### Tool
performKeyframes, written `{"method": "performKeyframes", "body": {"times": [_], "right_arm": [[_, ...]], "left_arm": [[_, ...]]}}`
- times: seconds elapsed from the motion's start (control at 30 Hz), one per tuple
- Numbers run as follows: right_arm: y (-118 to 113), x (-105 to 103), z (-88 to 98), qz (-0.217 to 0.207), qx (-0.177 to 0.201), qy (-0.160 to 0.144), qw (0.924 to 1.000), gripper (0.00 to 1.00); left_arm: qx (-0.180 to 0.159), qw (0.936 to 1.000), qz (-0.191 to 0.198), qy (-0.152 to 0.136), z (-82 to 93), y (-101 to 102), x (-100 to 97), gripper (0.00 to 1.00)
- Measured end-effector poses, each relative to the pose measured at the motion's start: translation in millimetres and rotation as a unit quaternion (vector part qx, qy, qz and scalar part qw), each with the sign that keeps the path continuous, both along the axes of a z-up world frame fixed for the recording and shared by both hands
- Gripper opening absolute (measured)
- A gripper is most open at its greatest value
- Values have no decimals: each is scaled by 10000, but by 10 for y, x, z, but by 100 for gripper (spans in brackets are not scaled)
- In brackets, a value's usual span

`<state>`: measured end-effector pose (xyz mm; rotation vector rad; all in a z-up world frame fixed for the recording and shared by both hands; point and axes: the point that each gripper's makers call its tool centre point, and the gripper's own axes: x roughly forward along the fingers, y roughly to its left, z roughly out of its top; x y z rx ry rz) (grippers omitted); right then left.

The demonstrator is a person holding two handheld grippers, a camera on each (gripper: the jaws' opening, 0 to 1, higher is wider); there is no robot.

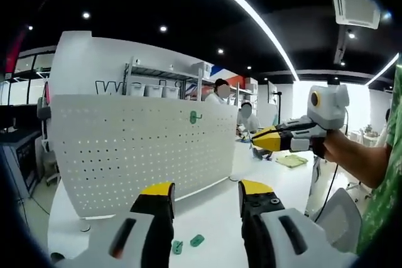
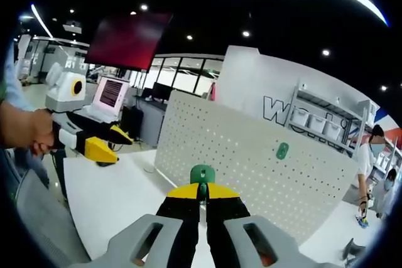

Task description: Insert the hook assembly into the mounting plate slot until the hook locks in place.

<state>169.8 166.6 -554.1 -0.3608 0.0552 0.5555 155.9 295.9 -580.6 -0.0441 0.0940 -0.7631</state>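
in the right gripper view your right gripper (image 2: 201,194) has its jaws clenched on a green hook (image 2: 202,174), which stands up just above the yellow jaw tips. the white pegboard (image 2: 251,161) stands upright on the white table (image 2: 119,199), behind the held hook, and one more green hook (image 2: 282,150) sits already on the board at about 2 o'clock from it. in the left gripper view your left gripper (image 1: 206,200) is released, jaws wide apart with nothing between them, raised over the table in front of the pegboard. two small green pieces (image 1: 188,243) lie on the table between the jaws, low at 6 o'clock. a person's hand (image 2: 28,131) holds the left gripper at 9 o'clock.
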Motion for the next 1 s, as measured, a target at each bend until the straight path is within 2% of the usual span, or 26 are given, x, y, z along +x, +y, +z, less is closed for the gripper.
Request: {"method": "performKeyframes", "body": {"times": [0.13,0.23,0.37,1.0], "right_arm": [[-1,-12,40,-2,-63,-35,10000,0],[-18,2,135,19,-209,-125,9997,0],[-78,30,242,-54,-154,-229,9996,0],[-162,199,281,-286,228,-227,9991,0]], "left_arm": [[-18,10000,-15,-10,16,3,-2,42],[-13,10000,-38,-18,20,-5,-9,42],[6,10000,-71,-5,3,-27,-11,42],[-8,10000,-3,14,21,0,49,42]]}}
